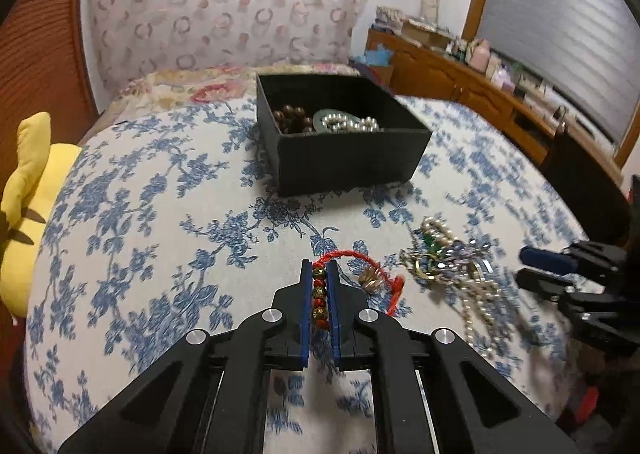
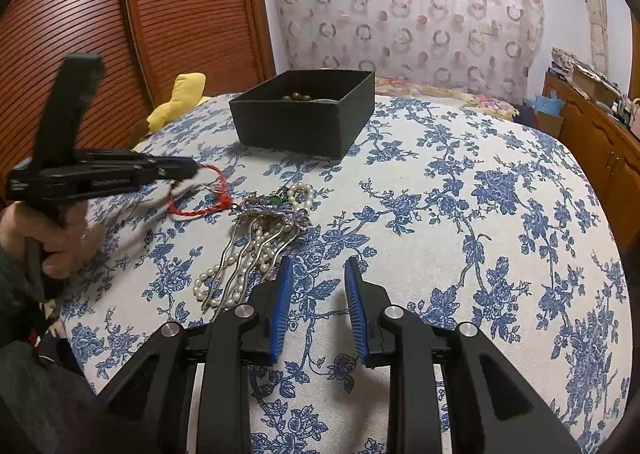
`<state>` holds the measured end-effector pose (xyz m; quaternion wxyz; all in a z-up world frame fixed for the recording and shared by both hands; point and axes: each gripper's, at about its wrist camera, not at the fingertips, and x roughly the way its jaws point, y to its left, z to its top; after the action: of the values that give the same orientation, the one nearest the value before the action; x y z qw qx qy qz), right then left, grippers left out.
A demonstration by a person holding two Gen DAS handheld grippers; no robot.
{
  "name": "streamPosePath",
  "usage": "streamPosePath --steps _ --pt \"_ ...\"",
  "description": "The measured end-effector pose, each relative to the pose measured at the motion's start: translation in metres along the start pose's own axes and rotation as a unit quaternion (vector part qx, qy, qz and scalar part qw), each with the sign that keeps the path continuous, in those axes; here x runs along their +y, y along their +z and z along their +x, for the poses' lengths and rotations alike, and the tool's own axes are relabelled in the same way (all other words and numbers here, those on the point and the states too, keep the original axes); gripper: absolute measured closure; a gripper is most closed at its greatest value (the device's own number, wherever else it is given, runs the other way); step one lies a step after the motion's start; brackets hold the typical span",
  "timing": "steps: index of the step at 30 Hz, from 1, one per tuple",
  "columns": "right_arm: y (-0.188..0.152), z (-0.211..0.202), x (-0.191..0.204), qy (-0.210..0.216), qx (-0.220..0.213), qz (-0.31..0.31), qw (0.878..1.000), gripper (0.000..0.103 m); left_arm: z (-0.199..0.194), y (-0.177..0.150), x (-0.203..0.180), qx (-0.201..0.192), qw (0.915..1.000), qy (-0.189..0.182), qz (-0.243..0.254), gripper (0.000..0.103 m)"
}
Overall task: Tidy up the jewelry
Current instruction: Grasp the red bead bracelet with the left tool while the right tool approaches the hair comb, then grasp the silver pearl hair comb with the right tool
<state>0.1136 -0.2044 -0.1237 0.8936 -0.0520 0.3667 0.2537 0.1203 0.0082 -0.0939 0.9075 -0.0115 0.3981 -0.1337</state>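
The left tool (image 1: 319,296) is clamped on a red cord bracelet (image 1: 320,300), its red and gold beads pinched in a row between the two blue pads, while the rest of the red cord loops out ahead and to the right with a small gold charm (image 1: 369,279) hanging on it. In the right wrist view the same bracelet (image 2: 200,194) dangles from the left tool (image 2: 188,168), just above the bed (image 2: 460,194) with its blue flowered cover. The right tool (image 2: 316,306) hangs over the cover with its pads apart and nothing between them.

Just beside the bracelet lies a tangled heap of jewelry (image 1: 448,258): pearl strands, a silver hair comb and a green stone piece, all touching one another. In the right wrist view this heap (image 2: 256,238) sits just ahead and to the left of the right tool.

Farther back on the bed stands a black box (image 1: 348,158), open at the top, holding brown beads (image 1: 292,120) and a pearl necklace (image 1: 352,122). A yellow plush toy (image 1: 24,206) rests at the bed's left edge.
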Motion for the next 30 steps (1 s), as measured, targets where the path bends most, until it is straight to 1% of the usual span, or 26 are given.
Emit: streamPosePath --steps 2,3,4,5,8,10,11,12,15,18,25,28,30 --pt "0.002 0.0 0.001 0.006 0.0 0.001 1.0 0.072 -0.011 -0.001 0.002 -0.013 0.9999 -0.001 -0.006 0.097" --pt "0.003 0.0 0.002 0.009 -0.001 0.001 1.0 0.066 -0.014 -0.001 0.002 -0.018 0.9998 -0.001 -0.007 0.097" --pt "0.005 0.0 0.004 0.011 -0.002 -0.001 1.0 0.064 -0.018 -0.001 0.002 -0.024 0.9997 -0.001 -0.009 0.097" --pt "0.007 0.001 0.006 0.013 -0.003 -0.005 1.0 0.058 -0.02 -0.001 0.002 -0.027 0.9996 -0.001 -0.009 0.097" --pt "0.012 0.005 0.012 0.018 0.002 -0.012 1.0 0.056 -0.03 0.0 0.002 -0.04 0.9991 -0.001 -0.012 0.097" --pt "0.015 0.008 0.015 0.022 0.005 -0.015 1.0 0.046 -0.032 0.001 0.002 -0.045 0.9989 -0.002 -0.013 0.097" --pt "0.017 0.011 0.017 0.023 0.007 -0.017 1.0 0.038 -0.034 0.0 0.003 -0.047 0.9988 -0.003 -0.015 0.097" --pt "0.018 0.012 0.019 0.024 0.009 -0.019 0.999 0.036 -0.034 0.0 0.003 -0.049 0.9987 -0.003 -0.016 0.097" --pt "0.023 0.018 0.022 0.028 0.018 -0.024 0.999 0.036 -0.036 0.0 0.005 -0.055 0.9983 0.004 -0.017 0.097" --pt "0.027 0.025 0.023 0.032 0.028 -0.021 0.999 0.036 -0.039 0.001 0.007 -0.059 0.998 0.001 -0.023 0.097" --pt "0.032 0.04 0.029 0.02 0.054 -0.034 0.998 0.035 -0.052 0.003 0.011 -0.076 0.9966 -0.002 -0.03 0.097" --pt "0.033 0.047 0.032 0.023 0.064 -0.035 0.997 0.035 -0.052 0.003 0.012 -0.076 0.9966 -0.004 -0.031 0.097" --pt "0.034 0.05 0.035 0.014 0.069 -0.044 0.997 0.035 -0.052 0.002 0.012 -0.074 0.9967 -0.004 -0.031 0.097"
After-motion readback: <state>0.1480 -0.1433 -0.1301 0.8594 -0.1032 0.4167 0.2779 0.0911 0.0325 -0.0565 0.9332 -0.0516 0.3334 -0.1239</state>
